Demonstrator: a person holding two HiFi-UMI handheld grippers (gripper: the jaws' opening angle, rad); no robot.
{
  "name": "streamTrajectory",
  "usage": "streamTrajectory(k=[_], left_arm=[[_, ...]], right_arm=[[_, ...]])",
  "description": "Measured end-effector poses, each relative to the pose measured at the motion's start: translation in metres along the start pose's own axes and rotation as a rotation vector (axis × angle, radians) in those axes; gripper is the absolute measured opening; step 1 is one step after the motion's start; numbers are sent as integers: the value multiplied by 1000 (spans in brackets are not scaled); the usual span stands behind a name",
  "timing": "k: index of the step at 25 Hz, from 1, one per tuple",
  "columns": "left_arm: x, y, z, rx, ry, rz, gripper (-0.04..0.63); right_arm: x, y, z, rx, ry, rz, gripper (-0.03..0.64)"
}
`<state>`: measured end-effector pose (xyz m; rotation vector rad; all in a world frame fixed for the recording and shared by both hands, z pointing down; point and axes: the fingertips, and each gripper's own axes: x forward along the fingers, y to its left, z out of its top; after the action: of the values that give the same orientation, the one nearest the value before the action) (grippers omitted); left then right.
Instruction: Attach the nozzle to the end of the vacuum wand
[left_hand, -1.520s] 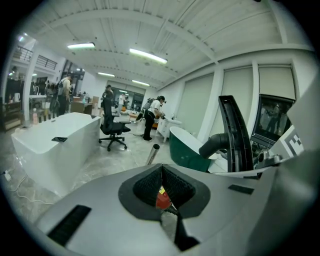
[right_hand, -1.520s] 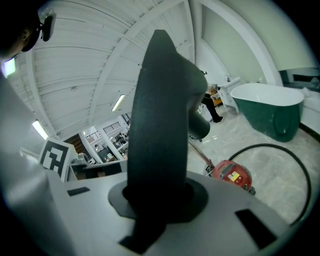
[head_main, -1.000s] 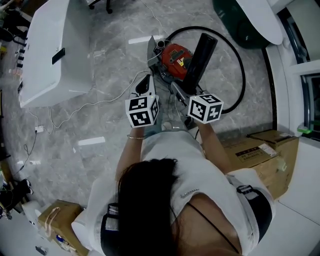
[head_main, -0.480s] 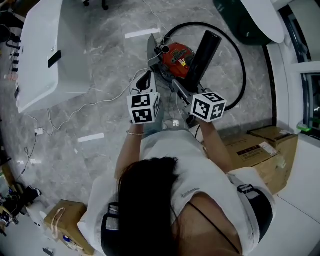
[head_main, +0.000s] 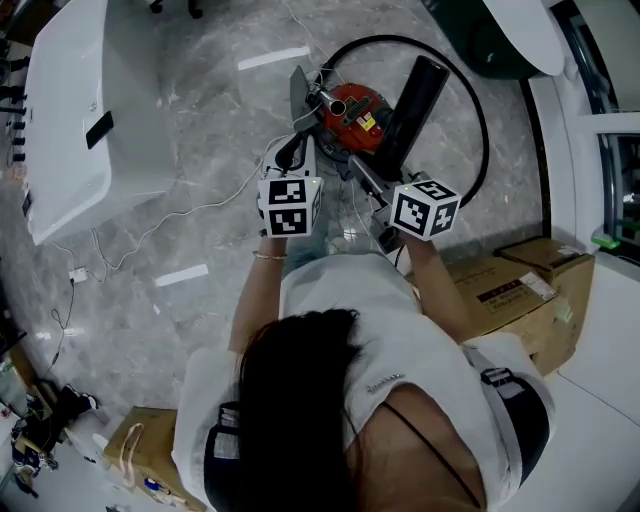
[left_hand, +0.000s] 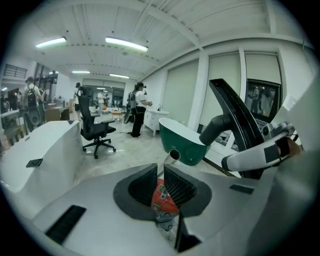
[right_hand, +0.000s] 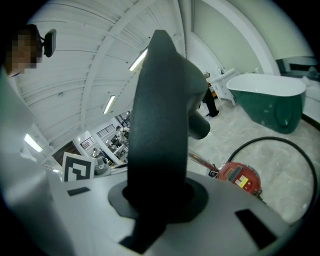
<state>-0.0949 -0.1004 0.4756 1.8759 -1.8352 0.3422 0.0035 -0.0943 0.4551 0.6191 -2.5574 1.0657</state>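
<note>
Left gripper (left_hand: 161, 175): its jaws have just been opening and now stand a narrow slit apart, with nothing between the pads. We judge it is readying to take the bright metal wand tube (left_hand: 173, 155). The tube's open end sits just beyond the tips, above the round red vacuum body (left_hand: 162, 195).

Right gripper (right_hand: 157, 200): clamped on the wide black plastic nozzle (right_hand: 160, 110), which rises from its jaws.

Only the left gripper view shows the tube mouth. The head view shows nozzle and wand apart, not yet joined.
</note>
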Motion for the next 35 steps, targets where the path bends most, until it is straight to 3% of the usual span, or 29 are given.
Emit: streamTrajectory(k=[7, 15, 21, 26, 35], left_arm=[[23, 10, -1, 94, 35, -39, 85], [56, 5, -3, 251, 64, -126, 179], [81, 5, -11, 345, 101, -191, 207], [102, 6, -28, 538, 170, -208, 230], [133, -3, -27, 661, 125, -340, 236]], right_arm=[[14, 0, 10, 6, 3, 14, 63], [22, 0, 14, 10, 8, 53, 63], [27, 0, 22, 22, 3, 79, 63], [28, -4, 22, 49, 7, 94, 63], [38, -8, 24, 77, 9, 101, 63]])
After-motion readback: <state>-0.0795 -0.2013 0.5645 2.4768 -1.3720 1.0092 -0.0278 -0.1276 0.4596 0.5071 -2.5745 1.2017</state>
